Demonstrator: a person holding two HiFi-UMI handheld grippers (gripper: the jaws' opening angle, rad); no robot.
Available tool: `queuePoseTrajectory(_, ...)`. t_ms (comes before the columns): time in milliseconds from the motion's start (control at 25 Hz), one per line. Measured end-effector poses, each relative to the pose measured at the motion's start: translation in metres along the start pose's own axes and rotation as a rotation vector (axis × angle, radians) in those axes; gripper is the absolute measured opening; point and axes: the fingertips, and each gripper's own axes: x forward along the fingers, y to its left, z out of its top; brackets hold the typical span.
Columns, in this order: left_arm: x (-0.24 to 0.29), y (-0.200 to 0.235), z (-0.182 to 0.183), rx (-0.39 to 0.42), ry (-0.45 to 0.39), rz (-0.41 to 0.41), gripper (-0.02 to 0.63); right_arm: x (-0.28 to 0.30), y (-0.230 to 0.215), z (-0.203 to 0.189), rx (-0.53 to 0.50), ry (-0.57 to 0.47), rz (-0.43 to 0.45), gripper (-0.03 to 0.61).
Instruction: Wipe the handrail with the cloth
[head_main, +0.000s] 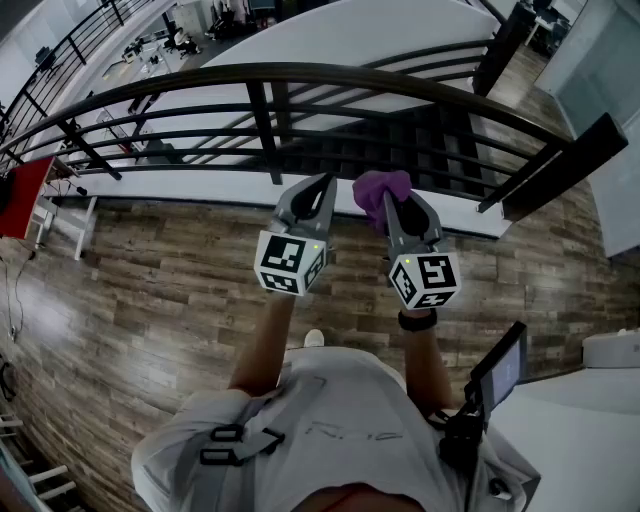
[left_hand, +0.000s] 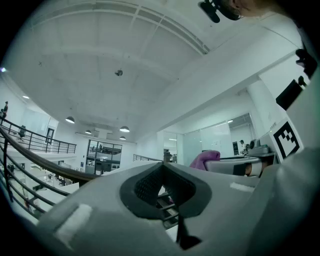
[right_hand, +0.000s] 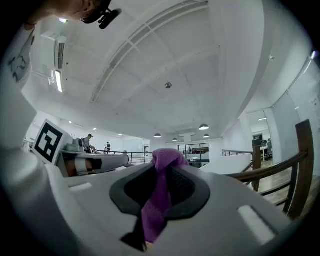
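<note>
Cloth (head_main: 378, 188), purple and crumpled, sits clamped in right gripper (head_main: 398, 203).

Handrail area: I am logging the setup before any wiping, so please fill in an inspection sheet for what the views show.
Surface: dark curved handrail on black railing bars; no cloth on it yet.
Job's things: purple cloth, bunched, held short of the rail.
Clutter: nothing seen on the wood-plank floor near the person.
Grippers: left gripper has its jaws together with nothing between them; right gripper has its jaws clamped on the cloth.
Cables: a thin cable seems to trail along the floor at the far left.
Surroundings: an open office level lies below and beyond the railing; a white tabletop is at the person's right.
</note>
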Motion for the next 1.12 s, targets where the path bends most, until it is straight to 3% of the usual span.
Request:
queuePoseTrajectory(240, 0.008, 0.009, -0.008, -0.013, 0.0, -0.01, 0.002, 0.002, -0.004, -0.015, 0.012, 0.014, -0.049, 0.054)
queuePoseTrajectory(440, 0.041, 0.001, -0.029, -0.036, 0.031, -0.023, 0.002, 0.007, -0.034, -0.031, 0.012, 0.036, -0.056, 0.055)
queuePoseTrajectory(600, 0.082, -0.011, -0.032, -0.004, 0.018, -0.006, 0.002, 0.021, -0.069, -0.024, -0.07, -0.014, 0.007, 0.059)
queuePoseTrajectory(760, 0.143, 0.001, -0.029, -0.031, -0.016, 0.048, 0.002, 0.055, -0.109, -0.017, -0.176, -0.035, 0.091, 0.058)
queuePoseTrajectory(960, 0.194, 0.003, -0.011, -0.023, -0.092, 0.099, 0.0, 0.085, -0.165, -0.012, -0.19, -0.047, 0.171, 0.057)
queuePoseTrajectory(1120, 0.217, 0.013, -0.013, -0.04, -0.091, 0.143, 0.002, 0.12, -0.189, -0.027, -0.148, 0.004, 0.227, 0.057)
